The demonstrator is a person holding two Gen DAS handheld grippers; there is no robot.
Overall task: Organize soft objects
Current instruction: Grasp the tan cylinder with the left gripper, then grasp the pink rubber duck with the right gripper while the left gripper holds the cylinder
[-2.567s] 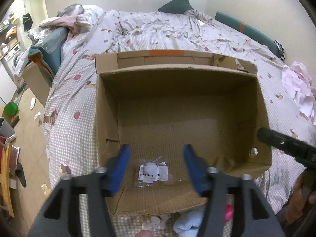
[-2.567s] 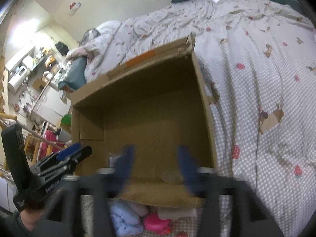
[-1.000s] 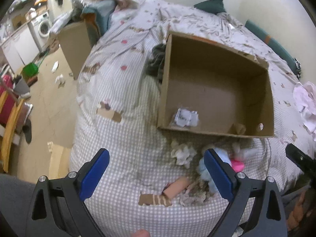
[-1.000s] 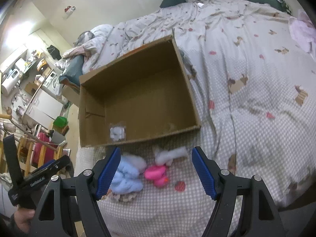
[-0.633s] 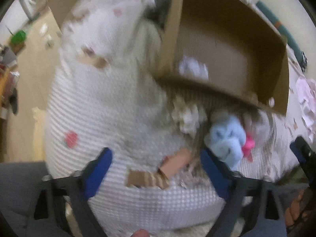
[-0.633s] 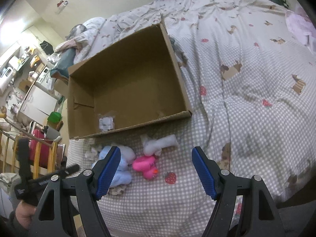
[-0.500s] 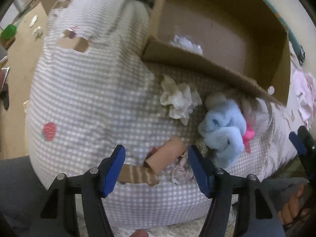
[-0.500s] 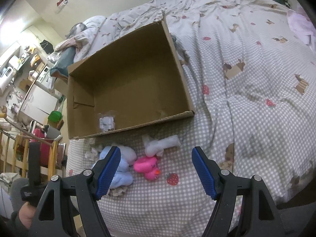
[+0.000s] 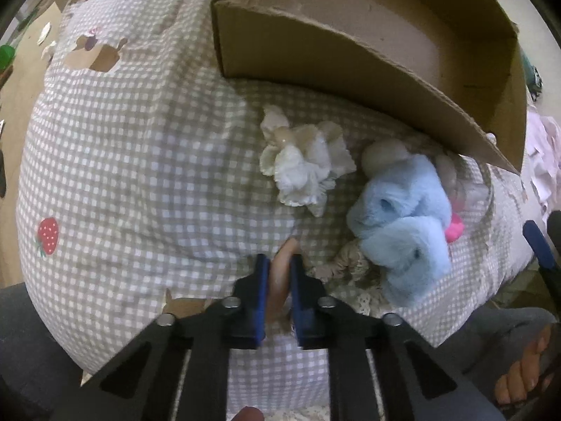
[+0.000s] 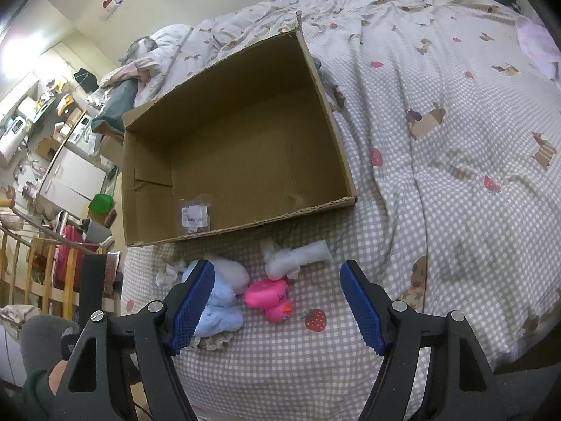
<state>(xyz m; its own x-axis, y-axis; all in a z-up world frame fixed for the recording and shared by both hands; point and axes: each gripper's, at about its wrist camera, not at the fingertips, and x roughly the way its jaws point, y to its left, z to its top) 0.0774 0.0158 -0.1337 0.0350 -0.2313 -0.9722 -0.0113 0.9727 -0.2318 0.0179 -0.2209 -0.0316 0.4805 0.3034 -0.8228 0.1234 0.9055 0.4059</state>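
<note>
At bed's near edge, left tongs pinching peach tube-shaped soft piece, long axis pointing toward open brown cardboard box beyond; right tongs gaping wide, hovering over pink plush duck.

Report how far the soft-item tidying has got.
Done: nothing soft is in the cardboard box; only a small plastic packet lies there.
In hand: the left gripper is shut on a peach soft piece.
Left: the blue plush, white ruffled cloth, pink duck and white plush lie on the bed. The right gripper is open.
</note>
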